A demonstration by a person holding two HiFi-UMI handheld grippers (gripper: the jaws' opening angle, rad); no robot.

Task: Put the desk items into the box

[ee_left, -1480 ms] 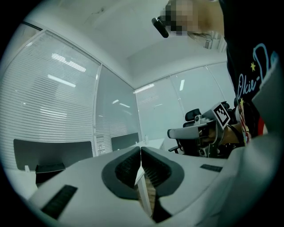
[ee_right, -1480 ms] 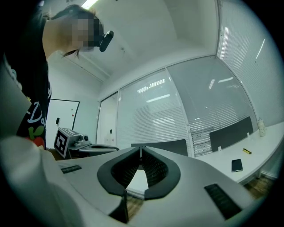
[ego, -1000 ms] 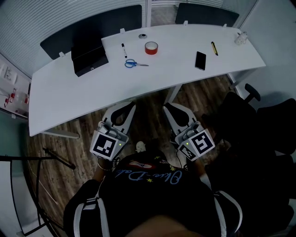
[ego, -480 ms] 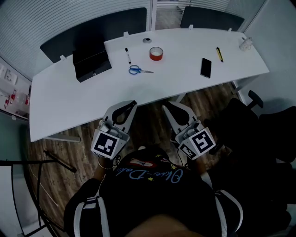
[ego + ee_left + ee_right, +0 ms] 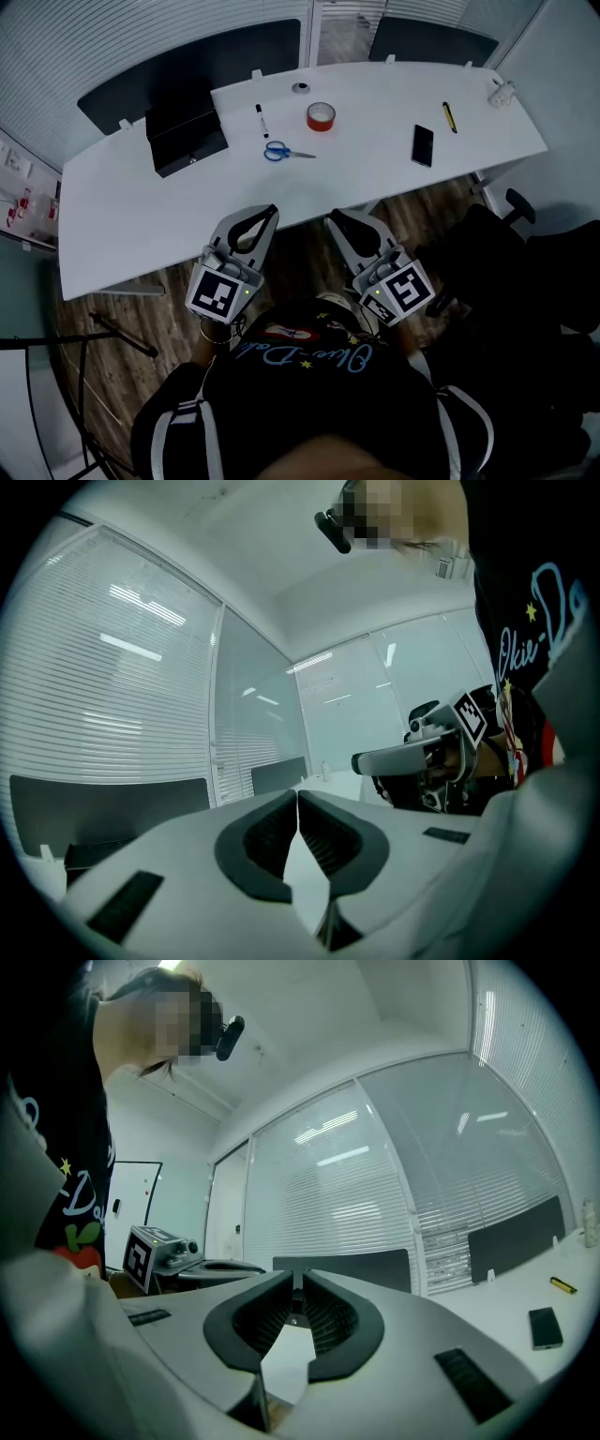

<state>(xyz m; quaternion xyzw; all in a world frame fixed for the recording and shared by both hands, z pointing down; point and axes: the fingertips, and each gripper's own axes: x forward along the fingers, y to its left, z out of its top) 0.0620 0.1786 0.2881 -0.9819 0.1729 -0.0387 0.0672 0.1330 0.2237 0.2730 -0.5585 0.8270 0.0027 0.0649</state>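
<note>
1. Desk items all lie spread on the white worktop [image 5: 141, 197]. None is in the black box [image 5: 186, 139] yet. Both grippers hang short of the near edge, over the wood floor.
2. Risk: phone [image 5: 423, 145] and scissors [image 5: 286, 152] lie flat. Jaws may skid off or shove them along instead of lifting.
3. Risk: marker [image 5: 262, 120] and yellow pen [image 5: 449, 116] could roll if nudged, and the pen sits near the far edge.
4. Risk: the box stands at the far left, phone and pen at the far right. On that long carry a loose pinch could drop them.
5. Cannot tell whether the box top is open.
6. Left gripper [image 5: 270, 210]: jaws tip to tip, empty. Right gripper [image 5: 330, 217]: jaws a slit apart, just been easing open, nothing between.
7. Looks:
   - red tape roll [image 5: 321, 116] lying flat, centre back
   - scissors blue-handled
   - marker black and white
   - phone a dark slab
   - two small pale bits further back, too small to name
</note>
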